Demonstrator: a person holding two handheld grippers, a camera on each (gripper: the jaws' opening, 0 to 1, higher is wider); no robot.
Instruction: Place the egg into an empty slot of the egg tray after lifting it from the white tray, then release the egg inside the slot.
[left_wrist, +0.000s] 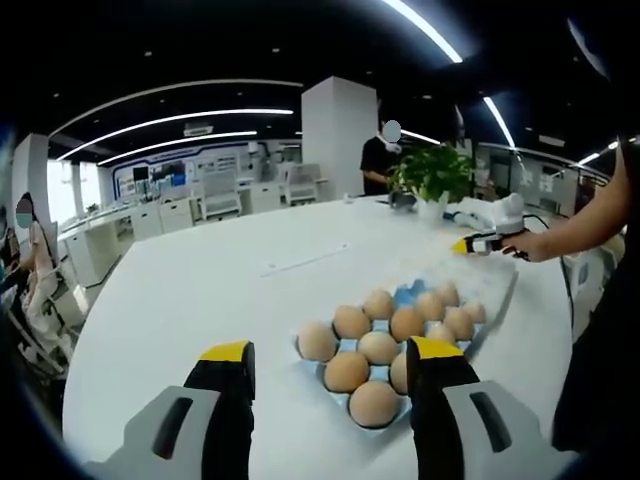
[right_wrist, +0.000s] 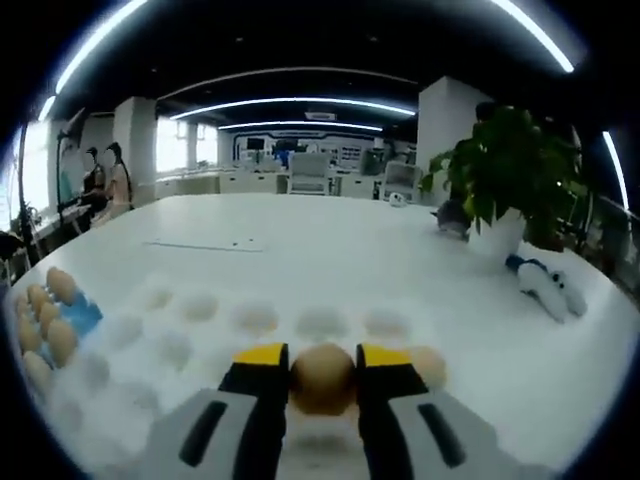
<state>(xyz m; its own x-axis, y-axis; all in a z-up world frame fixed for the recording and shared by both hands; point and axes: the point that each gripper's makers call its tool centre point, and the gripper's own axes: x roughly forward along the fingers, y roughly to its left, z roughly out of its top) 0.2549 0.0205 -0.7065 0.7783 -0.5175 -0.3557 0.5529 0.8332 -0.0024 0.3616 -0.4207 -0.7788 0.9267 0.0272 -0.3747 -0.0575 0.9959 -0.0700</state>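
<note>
My right gripper is shut on a brown egg, low over the dimpled white tray. One more egg lies in that tray just right of the jaws. The blue egg tray with several eggs is at the far left. In the left gripper view the blue egg tray holds several brown eggs, and the white tray adjoins its far side. My left gripper is open above the table just short of the blue tray, holding nothing. Beyond, a hand holds the right gripper over the white tray.
Everything rests on a big round white table. A potted plant and a white and blue object stand at the far right. A person stands beyond the table. Office desks and chairs fill the background.
</note>
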